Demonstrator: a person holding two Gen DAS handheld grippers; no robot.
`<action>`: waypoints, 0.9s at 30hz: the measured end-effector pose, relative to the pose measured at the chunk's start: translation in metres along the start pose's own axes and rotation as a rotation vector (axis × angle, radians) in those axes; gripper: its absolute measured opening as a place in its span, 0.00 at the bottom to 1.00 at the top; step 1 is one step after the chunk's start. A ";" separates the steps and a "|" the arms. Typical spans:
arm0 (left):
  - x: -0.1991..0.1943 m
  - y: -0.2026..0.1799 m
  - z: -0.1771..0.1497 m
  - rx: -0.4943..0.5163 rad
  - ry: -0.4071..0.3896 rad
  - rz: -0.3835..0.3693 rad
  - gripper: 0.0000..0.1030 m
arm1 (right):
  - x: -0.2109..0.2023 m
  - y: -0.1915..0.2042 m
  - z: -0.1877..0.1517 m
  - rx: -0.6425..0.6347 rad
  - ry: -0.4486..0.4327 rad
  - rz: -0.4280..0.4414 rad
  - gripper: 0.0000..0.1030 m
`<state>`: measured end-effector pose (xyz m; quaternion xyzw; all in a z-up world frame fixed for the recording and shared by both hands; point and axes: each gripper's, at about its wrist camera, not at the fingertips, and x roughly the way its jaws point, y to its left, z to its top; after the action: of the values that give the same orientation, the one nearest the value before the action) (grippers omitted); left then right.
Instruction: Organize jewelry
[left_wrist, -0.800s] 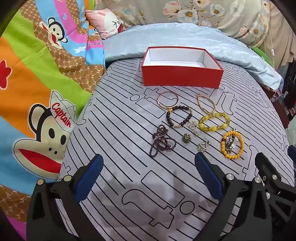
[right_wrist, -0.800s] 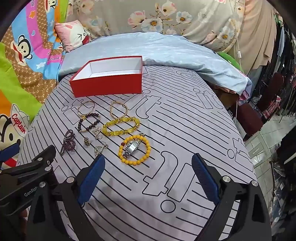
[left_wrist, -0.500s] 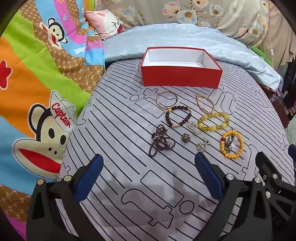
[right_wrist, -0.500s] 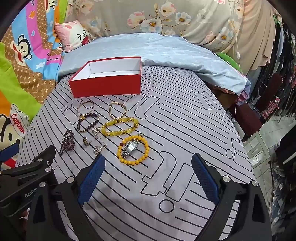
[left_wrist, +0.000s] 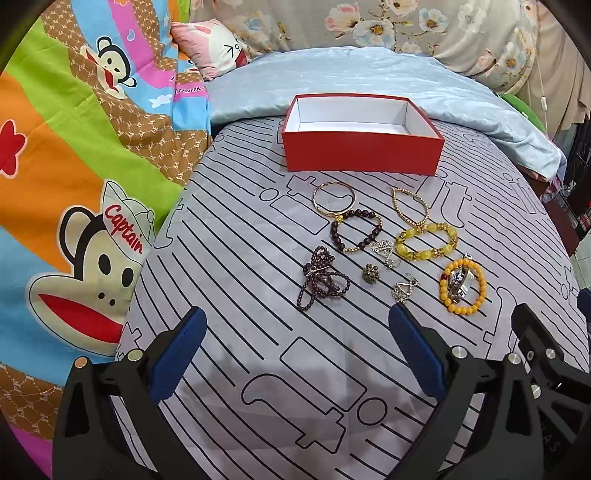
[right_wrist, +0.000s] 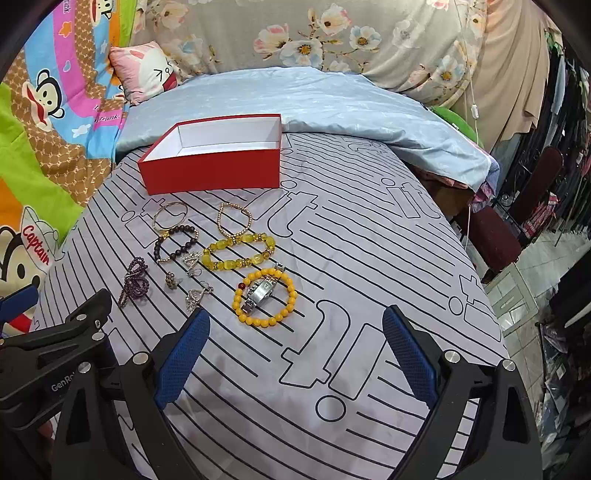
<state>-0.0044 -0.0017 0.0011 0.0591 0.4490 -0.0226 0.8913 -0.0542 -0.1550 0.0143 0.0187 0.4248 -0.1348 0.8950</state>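
An empty red box (left_wrist: 364, 142) (right_wrist: 212, 170) stands at the back of the striped bed cover. In front of it lie a gold bangle (left_wrist: 333, 196), a dark bead bracelet (left_wrist: 356, 230), a gold bead bracelet (left_wrist: 409, 206), a yellow stone bracelet (left_wrist: 426, 242) (right_wrist: 238, 251), an orange bead bracelet (left_wrist: 463, 286) (right_wrist: 265, 297) around a silver watch (right_wrist: 260, 291), a purple bead strand (left_wrist: 321, 278) (right_wrist: 133, 282) and small charms (left_wrist: 370, 274). My left gripper (left_wrist: 295, 354) is open and empty, short of the strand. My right gripper (right_wrist: 295, 354) is open and empty, short of the orange bracelet.
A light blue quilt (right_wrist: 314, 107) lies behind the box. A cartoon monkey blanket (left_wrist: 74, 184) covers the left side. The bed's right edge (right_wrist: 491, 295) drops to a floor with a dark red chair (right_wrist: 506, 229). The left gripper's body (right_wrist: 55, 350) shows at lower left.
Both views have shifted slightly, so the jewelry and box sit a little nearer and lower. Both grippers stay open and empty.
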 end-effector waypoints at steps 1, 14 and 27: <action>0.000 0.000 0.000 0.001 -0.001 0.000 0.94 | 0.000 0.000 0.000 -0.002 -0.001 0.000 0.90; -0.001 0.001 0.000 0.002 -0.007 0.006 0.94 | 0.000 0.000 0.001 -0.002 -0.002 0.001 0.90; -0.003 0.002 0.003 0.004 -0.006 0.010 0.94 | -0.001 0.000 0.002 -0.002 -0.006 0.001 0.90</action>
<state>-0.0038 -0.0006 0.0053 0.0628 0.4458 -0.0192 0.8927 -0.0540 -0.1552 0.0164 0.0178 0.4222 -0.1339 0.8964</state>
